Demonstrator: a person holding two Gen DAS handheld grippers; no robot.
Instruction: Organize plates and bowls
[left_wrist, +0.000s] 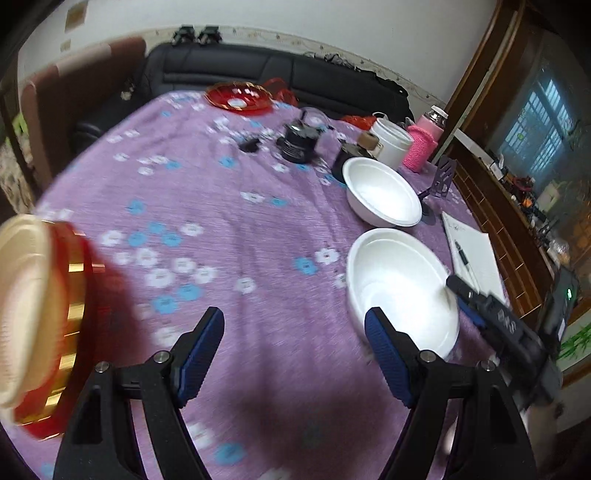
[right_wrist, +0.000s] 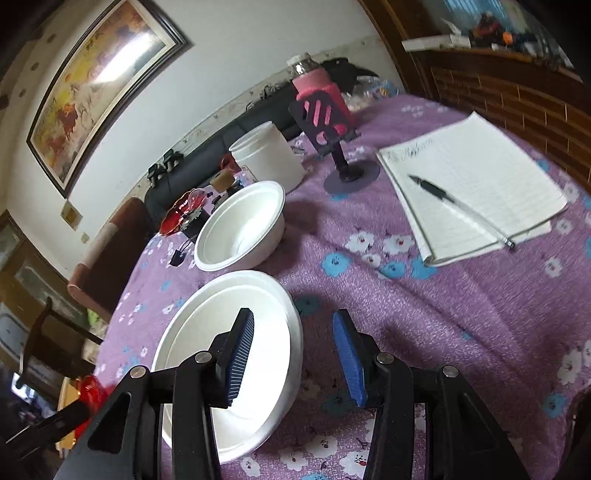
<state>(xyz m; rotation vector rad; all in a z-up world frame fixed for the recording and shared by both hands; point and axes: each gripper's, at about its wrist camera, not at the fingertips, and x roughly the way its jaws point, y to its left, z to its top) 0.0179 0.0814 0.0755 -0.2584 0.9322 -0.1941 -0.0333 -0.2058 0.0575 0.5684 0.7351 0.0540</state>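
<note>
- Your left gripper (left_wrist: 293, 354) hangs over the purple flowered tablecloth (left_wrist: 229, 206), fingers spread wide with nothing between them, only cloth showing in the gap
- Just off your left gripper's right-hand finger (left_wrist: 388, 354) sits the near white bowl (left_wrist: 400, 288); the fingertip overlaps the bowl's rim in the picture, and you cannot tell whether it touches
- Beyond that bowl, further ahead of the same finger, there's the far white bowl (left_wrist: 382, 192), close to the first one but apart from it
- Out past your left gripper's left-hand finger, at the frame edge, a red and gold tin (left_wrist: 44, 317) lies blurred on the cloth
- Straight ahead and well away, a red glass dish (left_wrist: 240, 96) at the far edge of the table
- Your right gripper (right_wrist: 293, 354) is partly parted and gripping nothing; its left-hand finger (right_wrist: 240, 354) hangs over the near white bowl's (right_wrist: 207, 332) hollow, the right-hand one sits outside over cloth, so the rim lies in the gap, pads clear of it
- Ahead of that left-hand finger stands the far white bowl (right_wrist: 240, 225), upright, and behind it a white tub (right_wrist: 267, 157)
- Ahead and to the right of your right-hand finger: an open notebook (right_wrist: 476, 177) with a pen (right_wrist: 443, 195) lying across it, and a dark phone stand (right_wrist: 332, 125) in front of a pink bottle (right_wrist: 317, 86)
</note>
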